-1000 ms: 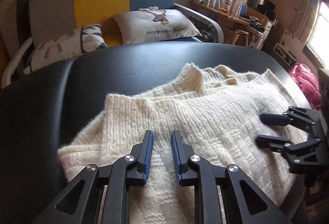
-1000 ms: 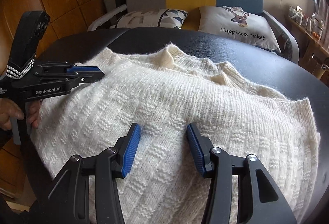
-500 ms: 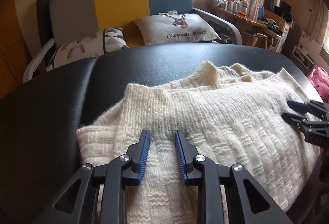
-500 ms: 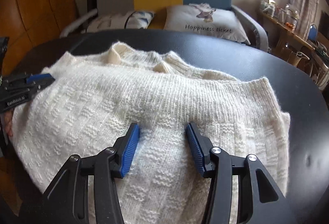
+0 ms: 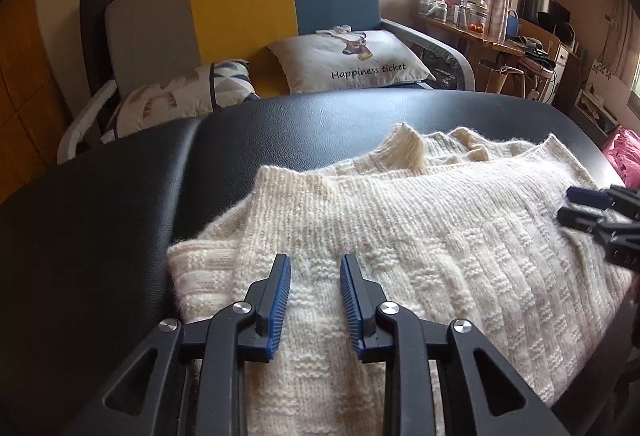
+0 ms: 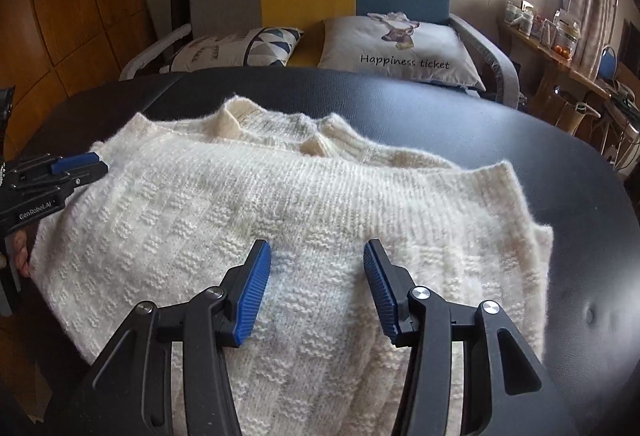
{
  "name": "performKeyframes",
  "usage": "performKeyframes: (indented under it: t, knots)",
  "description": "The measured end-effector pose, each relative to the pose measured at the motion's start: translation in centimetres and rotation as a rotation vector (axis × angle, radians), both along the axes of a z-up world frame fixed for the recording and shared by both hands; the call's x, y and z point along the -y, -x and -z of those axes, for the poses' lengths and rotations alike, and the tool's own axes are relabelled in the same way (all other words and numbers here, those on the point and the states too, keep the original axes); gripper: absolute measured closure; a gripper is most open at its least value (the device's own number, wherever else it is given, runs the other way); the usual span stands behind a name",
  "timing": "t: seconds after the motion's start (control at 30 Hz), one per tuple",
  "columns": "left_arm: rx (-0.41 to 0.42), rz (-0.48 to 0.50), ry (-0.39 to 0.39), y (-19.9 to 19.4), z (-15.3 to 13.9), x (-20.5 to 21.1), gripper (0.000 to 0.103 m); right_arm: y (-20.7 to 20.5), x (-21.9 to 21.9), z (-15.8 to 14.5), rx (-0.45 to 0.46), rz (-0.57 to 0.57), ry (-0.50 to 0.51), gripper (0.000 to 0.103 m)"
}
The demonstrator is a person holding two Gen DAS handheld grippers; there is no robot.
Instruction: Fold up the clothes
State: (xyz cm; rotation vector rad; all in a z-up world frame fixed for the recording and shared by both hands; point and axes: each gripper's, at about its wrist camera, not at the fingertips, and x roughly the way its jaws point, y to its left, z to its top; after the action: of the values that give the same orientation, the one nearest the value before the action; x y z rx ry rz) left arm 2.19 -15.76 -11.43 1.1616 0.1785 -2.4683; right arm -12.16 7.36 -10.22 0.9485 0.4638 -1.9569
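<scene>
Left gripper (image 5: 315,262) jaws just widened — right gripper (image 6: 317,250) jaws agape, empty.

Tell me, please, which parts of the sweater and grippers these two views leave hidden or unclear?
- Sweater near hem: cut off by the bottom edge and covered by the gripper arms, both views.
- Sleeves: folded out of sight, both views.
- Right gripper in the left wrist view: body cut off by the right edge.
- Left gripper in the right wrist view: side-on, so its gap is unreadable.
- Contact with the knit: unclear for both.

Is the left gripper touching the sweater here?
Cannot tell. In the left wrist view the left gripper overlaps the sweater with fingers apart, pinching nothing; no gap or contact shows plainly.
</scene>
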Motion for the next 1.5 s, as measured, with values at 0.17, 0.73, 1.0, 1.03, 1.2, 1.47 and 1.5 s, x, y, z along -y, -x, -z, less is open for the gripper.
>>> performKeyframes:
  t: [0.17, 0.73, 1.0, 1.03, 1.2, 1.47, 1.5]
  knots:
    - [0.032, -0.037, 0.000, 0.4, 1.5, 0.8, 0.075, 1.4, -0.6, -0.1, -0.038, 0.038, -0.044, 0.050]
    - [0.099, 0.043, 0.030, 4.1, 1.0, 1.1, 0.070, 8.2, -2.6, 1.0, 0.053, 0.094, -0.077, 0.046]
    - [0.044, 0.085, 0.012, 4.1, 0.6, 0.9, 0.096, 6.1, -1.2, 1.6, -0.075, 0.031, -0.090, 0.093]
    - [0.037, 0.087, 0.003, 4.2, 0.5, 1.0, 0.098, 6.1, -1.2, 1.3, -0.080, 0.031, -0.085, 0.095]
    - [0.005, 0.020, -0.107, 4.8, 0.8, 2.6, 0.094, 6.9, -1.4, 0.5, -0.075, 0.050, -0.070, 0.096]
    - [0.009, 0.058, -0.170, 4.2, 0.0, 2.4, 0.069, 6.9, -1.2, 0.1, -0.059, 0.027, -0.070, 0.085]
    - [0.013, 0.064, -0.183, 4.3, 0.0, 2.4, 0.068, 6.4, -1.0, -0.3, -0.056, 0.004, -0.048, 0.070]
